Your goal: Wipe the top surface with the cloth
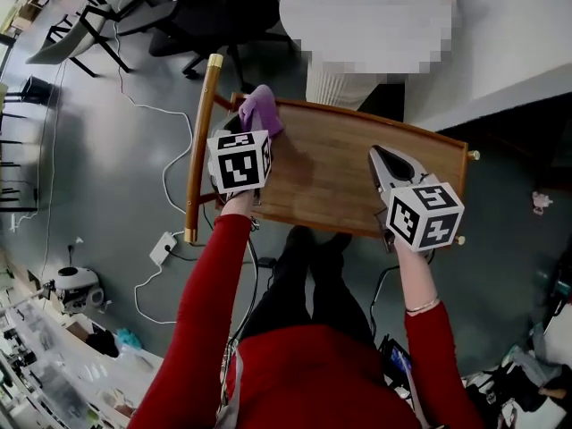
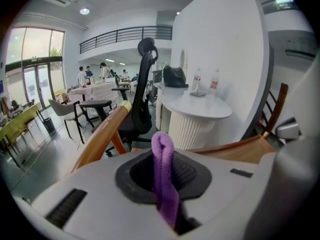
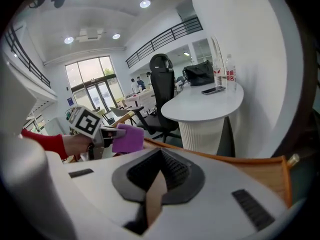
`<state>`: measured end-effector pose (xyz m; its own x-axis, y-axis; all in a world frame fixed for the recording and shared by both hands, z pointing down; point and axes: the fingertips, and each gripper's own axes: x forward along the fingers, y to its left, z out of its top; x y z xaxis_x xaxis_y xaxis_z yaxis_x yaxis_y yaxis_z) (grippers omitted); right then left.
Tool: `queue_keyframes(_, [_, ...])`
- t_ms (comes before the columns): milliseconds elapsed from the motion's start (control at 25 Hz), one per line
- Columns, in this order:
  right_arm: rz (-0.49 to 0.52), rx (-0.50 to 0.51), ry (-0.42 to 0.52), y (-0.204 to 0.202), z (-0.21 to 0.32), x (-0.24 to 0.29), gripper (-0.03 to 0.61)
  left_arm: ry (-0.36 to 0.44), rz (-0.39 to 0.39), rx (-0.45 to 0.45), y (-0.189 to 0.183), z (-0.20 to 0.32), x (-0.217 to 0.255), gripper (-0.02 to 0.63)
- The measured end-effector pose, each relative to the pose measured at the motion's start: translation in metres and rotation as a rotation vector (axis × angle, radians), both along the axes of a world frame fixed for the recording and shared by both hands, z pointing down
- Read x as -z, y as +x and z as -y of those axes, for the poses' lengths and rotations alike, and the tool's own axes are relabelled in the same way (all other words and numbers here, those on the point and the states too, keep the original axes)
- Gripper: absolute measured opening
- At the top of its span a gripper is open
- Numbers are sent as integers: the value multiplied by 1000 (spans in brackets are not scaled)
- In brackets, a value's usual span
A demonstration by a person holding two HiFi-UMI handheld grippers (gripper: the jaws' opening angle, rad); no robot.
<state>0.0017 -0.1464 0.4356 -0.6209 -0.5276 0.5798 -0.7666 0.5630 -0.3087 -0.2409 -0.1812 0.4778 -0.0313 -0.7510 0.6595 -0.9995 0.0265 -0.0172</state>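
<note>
A purple cloth [image 1: 261,110] is pinched in my left gripper [image 1: 264,130], which is shut on it at the far left corner of the wooden top [image 1: 335,164]. In the left gripper view the cloth [image 2: 164,176] stands folded between the jaws, and its end sticks up past the tips. My right gripper [image 1: 381,155] hovers over the right side of the top, jaws shut with nothing in them. The right gripper view shows its closed tips [image 3: 159,154] and, across the top, the left gripper [image 3: 106,134] with the cloth [image 3: 128,138].
The top has a raised wooden rim [image 1: 465,150] and a long wooden handle [image 1: 201,141] on its left. Beyond it stand a black office chair [image 1: 223,16] and a white round table [image 2: 197,104]. Cables and a power strip [image 1: 164,247] lie on the grey floor.
</note>
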Motion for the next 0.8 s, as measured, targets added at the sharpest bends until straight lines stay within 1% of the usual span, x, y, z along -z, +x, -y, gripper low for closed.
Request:
queue_keyframes(120, [30, -27, 33, 5, -13, 16, 5, 118, -33, -88, 23, -36, 40, 49])
queue_keyframes(240, [60, -42, 88, 12, -28, 38, 5, 231, -67, -191, 47, -74, 74, 49])
queue_keyframes(440, [114, -69, 215, 16, -51, 91, 5, 349, -71, -306, 69, -111, 122, 49])
queue_keyframes(600, [110, -95, 313, 23, -73, 127, 5, 449, -108, -403, 84, -126, 160, 49])
queue_keyframes(680, [109, -108, 354, 28, -83, 140, 5, 489, -119, -441, 90, -130, 175, 49])
queue_keyframes(800, [126, -116, 401, 32, -98, 155, 5, 527, -112, -478, 97, -135, 188, 49])
